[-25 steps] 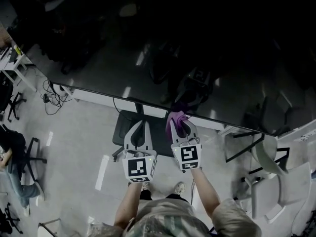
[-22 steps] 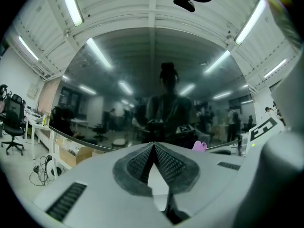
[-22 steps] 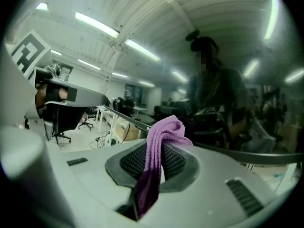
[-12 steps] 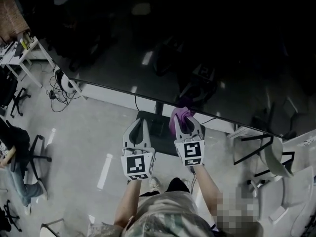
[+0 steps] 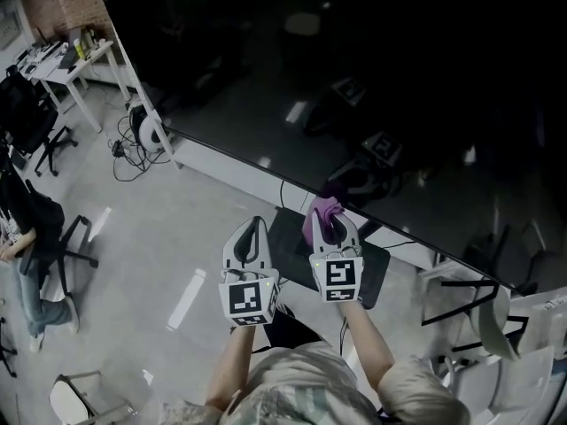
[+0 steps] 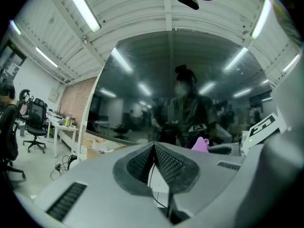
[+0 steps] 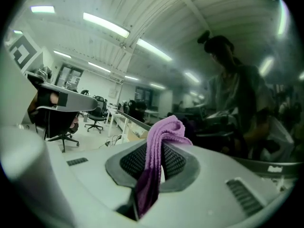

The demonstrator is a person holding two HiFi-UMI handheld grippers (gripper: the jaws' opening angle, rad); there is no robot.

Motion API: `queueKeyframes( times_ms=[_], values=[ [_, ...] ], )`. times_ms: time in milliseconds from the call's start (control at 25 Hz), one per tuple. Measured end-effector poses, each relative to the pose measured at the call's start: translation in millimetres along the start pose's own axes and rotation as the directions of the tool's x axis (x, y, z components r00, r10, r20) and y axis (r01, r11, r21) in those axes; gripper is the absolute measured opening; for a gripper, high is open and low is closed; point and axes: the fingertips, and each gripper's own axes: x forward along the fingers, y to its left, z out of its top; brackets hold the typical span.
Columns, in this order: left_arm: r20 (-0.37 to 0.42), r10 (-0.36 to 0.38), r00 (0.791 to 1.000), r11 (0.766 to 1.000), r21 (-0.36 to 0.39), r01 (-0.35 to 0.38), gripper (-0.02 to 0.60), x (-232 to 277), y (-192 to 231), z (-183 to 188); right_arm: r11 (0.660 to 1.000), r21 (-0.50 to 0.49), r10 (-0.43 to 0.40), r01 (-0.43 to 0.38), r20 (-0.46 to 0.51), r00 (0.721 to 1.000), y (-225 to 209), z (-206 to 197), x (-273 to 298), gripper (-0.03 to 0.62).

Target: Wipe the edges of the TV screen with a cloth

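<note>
In the head view, the TV screen [image 5: 381, 87] is seen as a large dark panel across the upper part of the picture, its lower edge running on a slant; the left gripper [image 5: 255, 224] and the right gripper [image 5: 330, 217] are held side by side just below that edge, over the dark TV stand base [image 5: 374, 274]; a purple cloth [image 5: 319, 209] is bunched at the right gripper's tips, close to the screen's lower edge, though contact cannot be made out; a white table [image 5: 69, 64] and floor cables [image 5: 131, 153] are found off the screen's left end, and a seated person [image 5: 25, 246] well apart from it.

In the left gripper view, the jaws are seen pressed together with nothing between them; the TV screen [image 6: 190, 84] is faced straight on, and a person is mirrored in it; a tip of the purple cloth [image 6: 200, 144] is shown at the right, before the screen; an office chair [image 6: 33, 122] is placed left of the screen.

In the right gripper view, the jaws are clamped on the purple cloth [image 7: 160, 141], which is draped from between the pads and folded over their tips; the TV screen [image 7: 247, 89] is seen just beyond, to the right.
</note>
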Motion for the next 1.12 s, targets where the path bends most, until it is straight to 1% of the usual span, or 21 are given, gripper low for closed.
queueKeyframes(
  times_ms=[120,240,360,520,640,800,880,960,1120],
  values=[
    [0.009,0.044,0.999,0.999,-0.014,-0.044,0.015,1.8,23.0,3.9,0.999,-0.011,0.038,-0.038,0.006,0.999,17.6,5.7,18.0,0.063],
    [0.015,0.058,0.998,0.998,0.001,-0.058,0.015,12.8,39.4,6.8,0.997,-0.03,0.065,-0.064,0.016,0.998,28.4,9.8,40.9,0.063],
    [0.012,0.05,0.999,0.998,0.035,-0.051,0.015,24.8,60.4,9.0,0.996,-0.037,0.079,-0.078,0.032,0.996,47.2,14.9,68.4,0.063],
    [0.025,0.026,0.999,0.995,0.096,-0.028,0.015,34.5,90.9,20.4,0.996,-0.046,0.077,-0.075,0.057,0.995,80.2,25.7,100.3,0.063],
    [0.031,0.023,0.999,0.995,0.101,-0.026,0.015,40.1,114.0,27.9,0.996,-0.039,0.085,-0.083,0.063,0.994,99.9,32.8,121.1,0.063],
    [0.051,-0.004,0.999,0.987,0.158,-0.004,0.015,59.7,143.7,40.6,0.991,-0.09,0.105,-0.098,0.073,0.992,127.7,42.9,160.2,0.063],
    [0.053,-0.011,0.999,0.989,0.149,0.003,0.015,66.7,157.8,44.5,0.989,-0.099,0.116,-0.109,0.067,0.991,142.8,47.4,175.5,0.063],
    [0.053,-0.01,0.999,0.993,0.119,0.003,0.015,68.7,174.4,44.6,0.988,-0.092,0.126,-0.12,0.065,0.99,158.8,51.0,186.3,0.063],
    [0.073,0.031,0.997,0.996,0.086,-0.037,0.015,79.9,215.6,39.6,0.986,-0.093,0.147,-0.14,0.075,0.986,182.2,57.4,214.9,0.063]
  ],
)
